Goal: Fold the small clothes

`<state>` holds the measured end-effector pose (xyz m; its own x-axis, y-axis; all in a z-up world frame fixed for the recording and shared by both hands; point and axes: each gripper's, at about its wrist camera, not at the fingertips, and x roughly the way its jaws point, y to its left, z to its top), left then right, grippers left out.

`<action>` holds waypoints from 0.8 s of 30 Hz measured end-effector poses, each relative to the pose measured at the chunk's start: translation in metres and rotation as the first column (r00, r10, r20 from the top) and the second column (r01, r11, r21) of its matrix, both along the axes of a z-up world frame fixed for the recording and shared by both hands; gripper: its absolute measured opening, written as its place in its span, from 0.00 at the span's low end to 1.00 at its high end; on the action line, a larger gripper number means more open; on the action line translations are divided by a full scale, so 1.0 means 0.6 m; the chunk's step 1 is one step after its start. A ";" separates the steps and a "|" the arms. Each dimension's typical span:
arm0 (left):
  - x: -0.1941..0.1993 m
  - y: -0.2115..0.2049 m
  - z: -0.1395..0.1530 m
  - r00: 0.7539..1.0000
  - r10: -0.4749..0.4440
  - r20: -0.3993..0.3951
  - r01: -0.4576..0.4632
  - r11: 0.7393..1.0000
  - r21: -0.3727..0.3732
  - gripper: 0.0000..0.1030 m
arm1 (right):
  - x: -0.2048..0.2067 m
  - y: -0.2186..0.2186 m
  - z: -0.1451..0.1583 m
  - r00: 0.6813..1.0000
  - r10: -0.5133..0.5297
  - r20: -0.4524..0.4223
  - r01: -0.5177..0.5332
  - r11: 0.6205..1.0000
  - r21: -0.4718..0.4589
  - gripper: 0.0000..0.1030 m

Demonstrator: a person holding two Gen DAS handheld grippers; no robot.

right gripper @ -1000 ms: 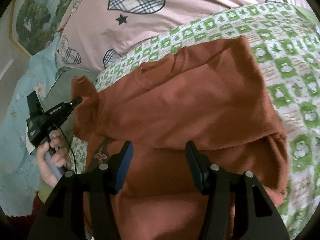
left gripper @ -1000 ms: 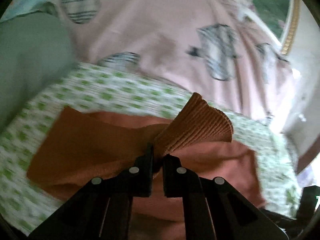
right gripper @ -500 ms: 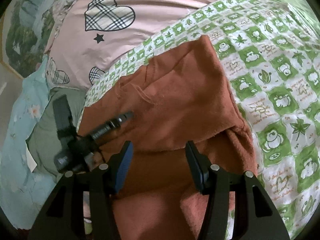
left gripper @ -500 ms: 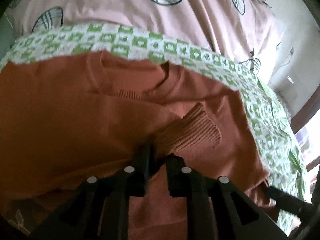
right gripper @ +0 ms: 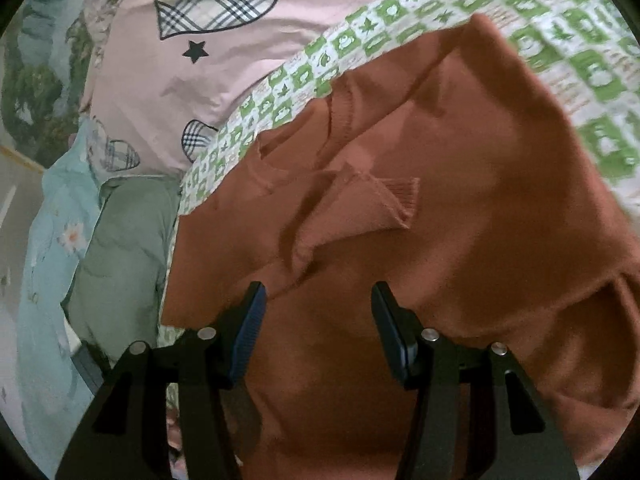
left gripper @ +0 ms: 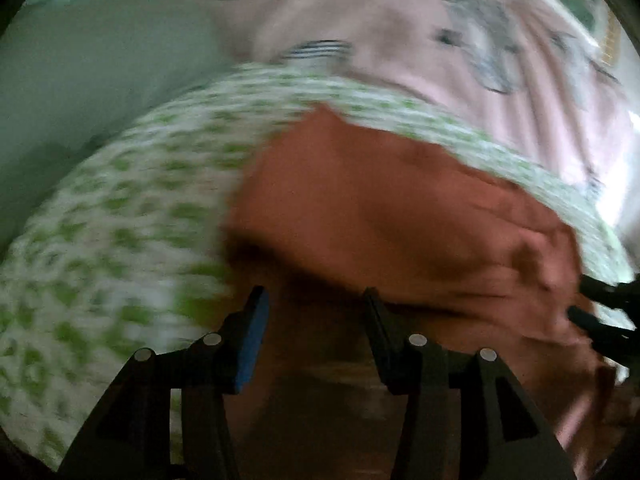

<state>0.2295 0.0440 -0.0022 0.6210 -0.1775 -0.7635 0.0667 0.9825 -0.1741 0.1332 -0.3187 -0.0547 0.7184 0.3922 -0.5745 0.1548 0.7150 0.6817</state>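
A rust-orange sweater (right gripper: 460, 216) lies on a green-and-white checked cloth (right gripper: 576, 28). One sleeve is folded across its body, and the ribbed cuff (right gripper: 404, 196) rests near the middle. My right gripper (right gripper: 316, 300) hovers open over the sweater's lower part, nothing between its fingers. The left wrist view is blurred. There my left gripper (left gripper: 314, 300) stands above the sweater's (left gripper: 400, 216) near left edge, jaws opening and empty. The right gripper's dark fingertips (left gripper: 604, 308) show at that view's right edge.
A pink quilt (right gripper: 224, 60) with plaid hearts lies beyond the checked cloth. A grey-green pillow (right gripper: 124, 248) and a pale blue floral sheet (right gripper: 44, 264) sit to the left. A wall mural (right gripper: 32, 80) stands behind.
My left gripper has let go of the ribbed cuff, which now lies on the sweater's body, and has swung left to the sweater's edge. My right gripper moved closer over the sweater, still open.
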 end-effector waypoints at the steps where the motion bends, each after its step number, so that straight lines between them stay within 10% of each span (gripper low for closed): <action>1: 0.007 0.021 -0.006 1.000 0.027 -0.014 -0.027 1.000 0.006 0.47 | 0.011 0.004 -0.004 1.000 -0.005 -0.006 0.005 1.000 0.010 0.55; 6: 0.039 0.071 -0.036 0.995 0.060 -0.075 -0.063 0.998 -0.029 0.47 | 0.079 0.004 -0.040 0.995 -0.081 -0.063 0.084 0.995 0.050 0.55; 10: 0.054 0.048 -0.040 0.997 0.031 -0.073 -0.029 0.999 0.031 0.47 | 0.095 -0.009 -0.025 0.995 -0.104 -0.006 0.104 0.994 0.021 0.11; 15: 0.075 0.032 -0.042 0.997 0.017 -0.069 -0.015 0.999 0.029 0.46 | 0.013 -0.033 0.071 0.963 -0.138 0.233 0.172 0.976 -0.132 0.11; 24: 0.081 0.036 -0.044 0.996 0.062 -0.066 -0.061 0.998 0.020 0.46 | -0.022 -0.126 -0.019 0.967 -0.254 -0.004 0.252 0.962 -0.108 0.34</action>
<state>0.2782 0.0656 -0.0284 0.5782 -0.1268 -0.8060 -0.0049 0.9873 -0.1588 0.1200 -0.3941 -0.0661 0.7759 0.1356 -0.6161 0.3507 0.7190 0.6001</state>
